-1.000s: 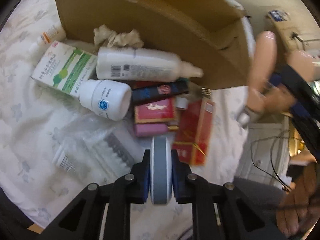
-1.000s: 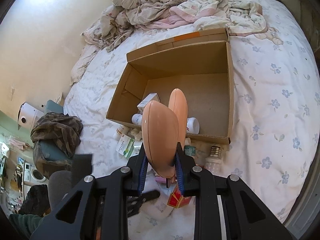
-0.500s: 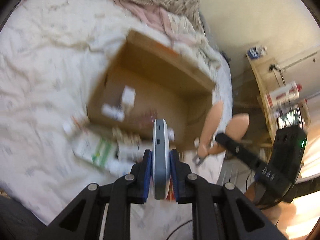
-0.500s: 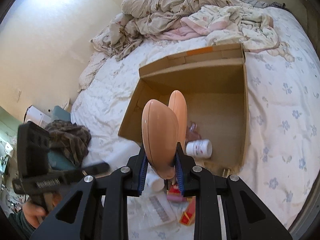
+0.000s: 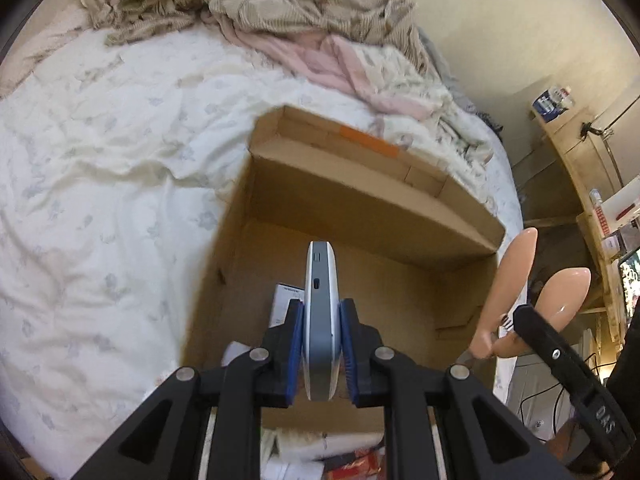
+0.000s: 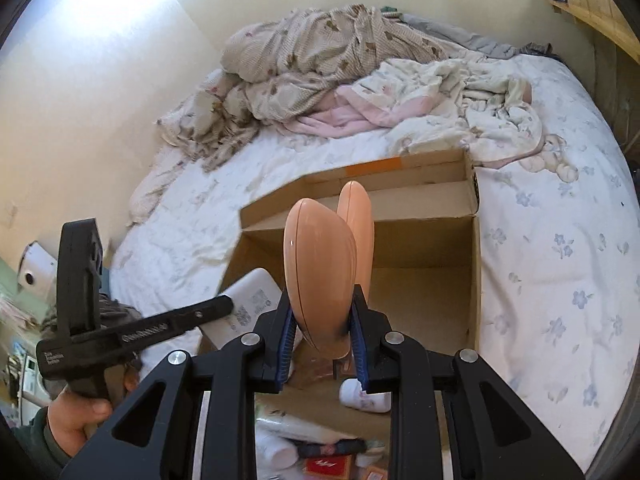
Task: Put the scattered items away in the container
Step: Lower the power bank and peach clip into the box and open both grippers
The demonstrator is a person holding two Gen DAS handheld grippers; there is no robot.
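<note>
An open cardboard box (image 5: 360, 208) lies on the bed; it also shows in the right wrist view (image 6: 476, 264). My left gripper (image 5: 320, 344) is shut on a flat white and grey power bank (image 5: 320, 304), held edge-up above the box's near side. My right gripper (image 6: 322, 336) is shut on a peach hinged tool with two oval paddles (image 6: 320, 264), held above the box. That tool (image 5: 508, 292) shows at the right of the left wrist view. The power bank (image 6: 248, 300) shows at the left of the right wrist view. A white bottle (image 6: 366, 396) and a small white carton (image 5: 286, 304) lie inside the box.
Scattered items lie by the box's near wall: white bottles (image 6: 280, 448), red packets (image 6: 328, 466) and white packs (image 5: 304, 446). Crumpled bedding (image 6: 340, 68) is heaped behind the box. A wooden shelf (image 5: 580, 168) stands to the right of the bed.
My left gripper has lifted the power bank from the pile of scattered items and carried it up over the box. My right gripper with the peach tool has moved forward toward the box.
</note>
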